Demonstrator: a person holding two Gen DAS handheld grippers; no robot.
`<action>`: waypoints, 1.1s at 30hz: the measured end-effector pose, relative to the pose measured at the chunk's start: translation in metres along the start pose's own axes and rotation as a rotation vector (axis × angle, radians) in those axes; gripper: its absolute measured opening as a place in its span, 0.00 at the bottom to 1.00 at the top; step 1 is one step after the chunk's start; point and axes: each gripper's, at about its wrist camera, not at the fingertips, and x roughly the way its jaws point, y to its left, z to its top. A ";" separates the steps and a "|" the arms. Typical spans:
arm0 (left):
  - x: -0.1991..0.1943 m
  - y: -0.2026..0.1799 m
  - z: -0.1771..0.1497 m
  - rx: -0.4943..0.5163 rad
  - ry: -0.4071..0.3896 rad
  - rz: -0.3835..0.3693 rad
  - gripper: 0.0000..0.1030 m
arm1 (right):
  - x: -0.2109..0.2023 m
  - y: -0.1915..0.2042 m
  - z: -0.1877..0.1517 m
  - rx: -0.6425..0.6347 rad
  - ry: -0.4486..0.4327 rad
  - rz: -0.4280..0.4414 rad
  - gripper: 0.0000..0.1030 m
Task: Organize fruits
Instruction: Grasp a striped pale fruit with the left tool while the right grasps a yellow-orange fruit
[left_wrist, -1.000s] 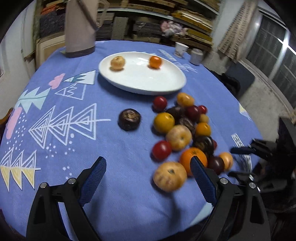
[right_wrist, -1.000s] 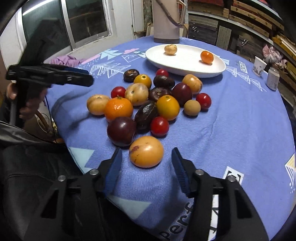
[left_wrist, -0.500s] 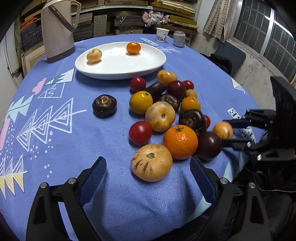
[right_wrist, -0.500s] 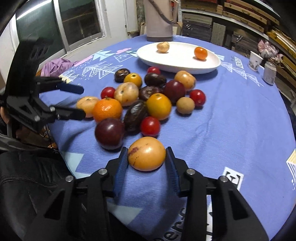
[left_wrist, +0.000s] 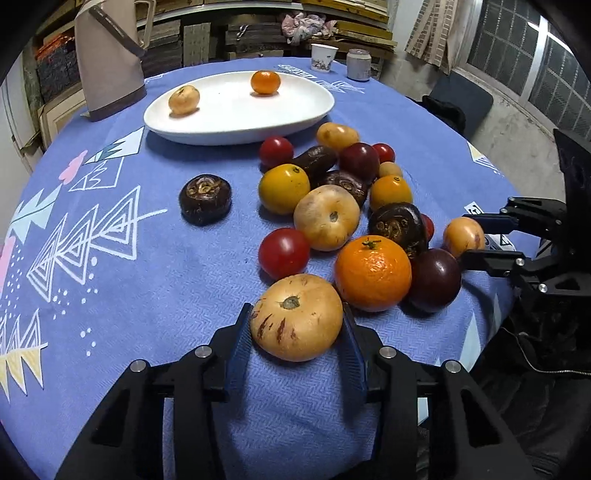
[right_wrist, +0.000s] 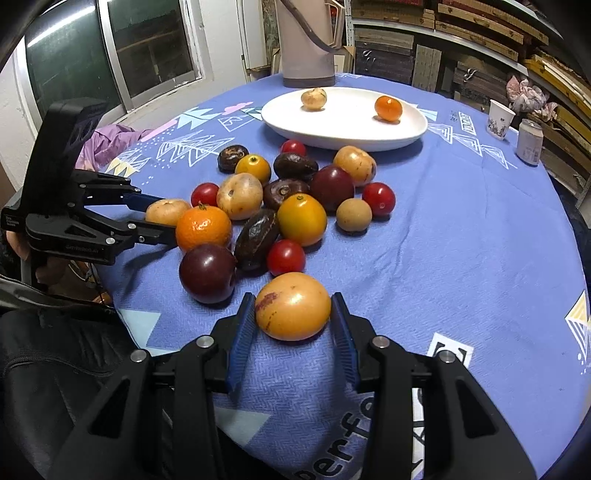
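the left gripper (left_wrist: 297, 332) is closing its jaws on a pale tan round fruit with reddish streaks (left_wrist: 296, 316), pads pressed to both its sides, at the near edge of the blue patterned worktop (left_wrist: 110, 288). the right gripper (right_wrist: 293, 317) clenches a yellow-orange round fruit with a red blotch (right_wrist: 292, 305) just beside the fruit pile, and a white oval plate (right_wrist: 343, 125) beyond holds two small fruits.

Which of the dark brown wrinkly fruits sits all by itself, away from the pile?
The round dark fruit on the left of the pile, with bare blue cloth all round it. The other dark ones touch their neighbours in the heap.
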 end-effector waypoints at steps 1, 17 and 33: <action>-0.002 0.001 0.001 -0.006 -0.002 0.007 0.44 | -0.002 0.000 0.001 0.000 -0.004 0.000 0.39; -0.061 0.034 0.075 -0.039 -0.185 0.066 0.45 | -0.048 -0.030 0.078 0.024 -0.206 -0.003 0.39; 0.054 0.103 0.198 -0.117 -0.087 0.167 0.45 | 0.085 -0.104 0.206 0.039 -0.083 -0.086 0.40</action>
